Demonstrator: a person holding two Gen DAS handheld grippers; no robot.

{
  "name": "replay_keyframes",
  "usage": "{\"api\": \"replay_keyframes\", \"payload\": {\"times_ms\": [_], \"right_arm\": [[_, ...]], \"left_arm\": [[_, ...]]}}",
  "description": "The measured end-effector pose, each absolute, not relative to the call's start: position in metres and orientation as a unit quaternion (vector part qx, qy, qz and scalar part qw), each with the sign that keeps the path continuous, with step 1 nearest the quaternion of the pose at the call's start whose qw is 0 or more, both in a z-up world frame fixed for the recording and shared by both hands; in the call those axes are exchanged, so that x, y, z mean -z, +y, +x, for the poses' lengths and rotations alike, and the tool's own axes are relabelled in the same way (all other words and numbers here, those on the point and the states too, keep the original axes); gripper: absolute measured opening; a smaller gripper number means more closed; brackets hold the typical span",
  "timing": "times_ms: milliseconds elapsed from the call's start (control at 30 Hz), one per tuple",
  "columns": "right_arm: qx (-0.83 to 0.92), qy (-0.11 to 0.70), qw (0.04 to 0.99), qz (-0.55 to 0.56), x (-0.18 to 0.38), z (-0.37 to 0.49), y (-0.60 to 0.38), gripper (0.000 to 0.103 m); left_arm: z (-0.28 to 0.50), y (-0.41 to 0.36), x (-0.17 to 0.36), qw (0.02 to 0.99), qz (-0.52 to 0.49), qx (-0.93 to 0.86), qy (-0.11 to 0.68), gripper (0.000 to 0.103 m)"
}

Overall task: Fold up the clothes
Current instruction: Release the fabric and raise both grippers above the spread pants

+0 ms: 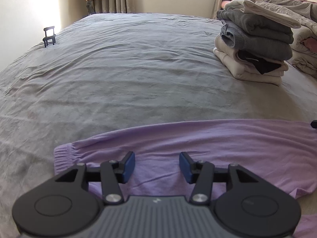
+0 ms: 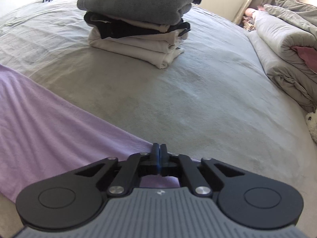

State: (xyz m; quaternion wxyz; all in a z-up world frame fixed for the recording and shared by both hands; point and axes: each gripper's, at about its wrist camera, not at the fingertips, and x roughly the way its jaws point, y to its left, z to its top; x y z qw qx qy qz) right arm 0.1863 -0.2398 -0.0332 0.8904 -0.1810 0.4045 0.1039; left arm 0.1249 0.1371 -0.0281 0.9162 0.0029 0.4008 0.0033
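Note:
A lilac garment point(image 1: 208, 144) lies spread flat across the near part of the grey bed sheet point(image 1: 118, 69), its ribbed cuff point(image 1: 63, 156) at the left. My left gripper point(image 1: 157, 166) is open and hovers just over the garment near the cuff, holding nothing. In the right wrist view the same lilac garment point(image 2: 49, 123) runs off to the left. My right gripper point(image 2: 158, 148) is shut, its blue pads pinching the garment's far edge against the sheet point(image 2: 198, 99).
A stack of folded grey, white and black clothes point(image 1: 255, 39) stands at the far right of the bed, also in the right wrist view point(image 2: 142, 19). A rolled duvet point(image 2: 287, 49) lies along the right side. A small black stand point(image 1: 49, 36) sits at the far left edge.

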Motion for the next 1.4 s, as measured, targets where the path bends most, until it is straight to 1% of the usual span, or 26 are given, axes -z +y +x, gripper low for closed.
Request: {"api": "replay_keyframes", "payload": {"times_ms": [67,133,233,300,400,433,467,533,567,700,800,833,867,900,933,1000,1133,1267,1367,1400], "right_arm": [[-0.097,0.395,0.892,-0.196,0.031,0.185,-0.235,0.001],[-0.067,0.37,0.907,-0.189,0.026,0.188,-0.237,0.001],[-0.04,0.359,0.915,-0.182,0.028,0.197,-0.238,0.001],[-0.039,0.366,0.91,-0.191,0.033,0.201,-0.235,0.001],[-0.051,0.369,0.91,-0.182,0.028,0.197,-0.242,0.002],[-0.055,0.37,0.91,-0.179,0.026,0.195,-0.245,0.012],[-0.059,0.371,0.91,-0.175,0.024,0.194,-0.247,0.016],[-0.067,0.373,0.91,-0.169,0.02,0.191,-0.252,0.044],[-0.071,0.374,0.91,-0.166,0.017,0.19,-0.255,0.044],[-0.096,0.384,0.906,-0.154,0.015,0.185,-0.259,0.044],[-0.104,0.404,0.895,-0.154,0.026,0.186,-0.255,0.044],[-0.105,0.411,0.892,-0.156,0.032,0.186,-0.253,0.036],[-0.113,0.412,0.891,-0.153,0.033,0.186,-0.252,0.024],[-0.124,0.416,0.89,-0.137,0.032,0.185,-0.25,0.0],[-0.119,0.415,0.892,-0.136,0.031,0.186,-0.248,0.0],[-0.092,0.383,0.905,-0.161,0.027,0.184,-0.243,0.0],[-0.048,0.345,0.924,-0.159,0.024,0.192,-0.245,0.0],[-0.037,0.363,0.911,-0.193,0.046,0.201,-0.234,0.0],[-0.024,0.357,0.914,-0.191,0.045,0.198,-0.231,0.002],[-0.023,0.358,0.915,-0.183,0.043,0.198,-0.233,0.007]], "left_arm": [[0.125,0.137,0.028,0.916,0.003,-0.004,0.401,0.051],[0.125,0.137,0.028,0.916,0.004,-0.004,0.401,0.052],[0.125,0.136,0.029,0.916,0.009,-0.003,0.401,0.052],[0.125,0.136,0.029,0.916,0.008,-0.003,0.401,0.053],[0.126,0.137,0.029,0.916,0.005,-0.003,0.402,0.053],[0.126,0.138,0.029,0.915,0.005,-0.003,0.402,0.053],[0.126,0.138,0.029,0.915,0.005,-0.003,0.402,0.053],[0.126,0.138,0.029,0.915,0.005,-0.003,0.403,0.054],[0.126,0.137,0.029,0.915,0.006,-0.004,0.403,0.054],[0.125,0.135,0.028,0.915,0.008,-0.005,0.403,0.054],[0.125,0.133,0.028,0.915,0.012,-0.005,0.403,0.054],[0.126,0.132,0.028,0.915,0.011,-0.006,0.403,0.055],[0.126,0.132,0.028,0.915,0.01,-0.007,0.404,0.055],[0.127,0.131,0.028,0.914,0.008,-0.008,0.404,0.055],[0.129,0.131,0.028,0.914,0.004,-0.009,0.405,0.055],[0.13,0.129,0.027,0.914,-0.001,-0.008,0.405,0.055],[0.131,0.123,0.028,0.914,0.007,-0.002,0.405,0.055],[0.132,0.122,0.029,0.914,0.01,-0.003,0.405,0.056],[0.132,0.122,0.029,0.914,0.012,-0.004,0.405,0.057],[0.133,0.122,0.029,0.914,0.013,-0.005,0.405,0.057]]}}
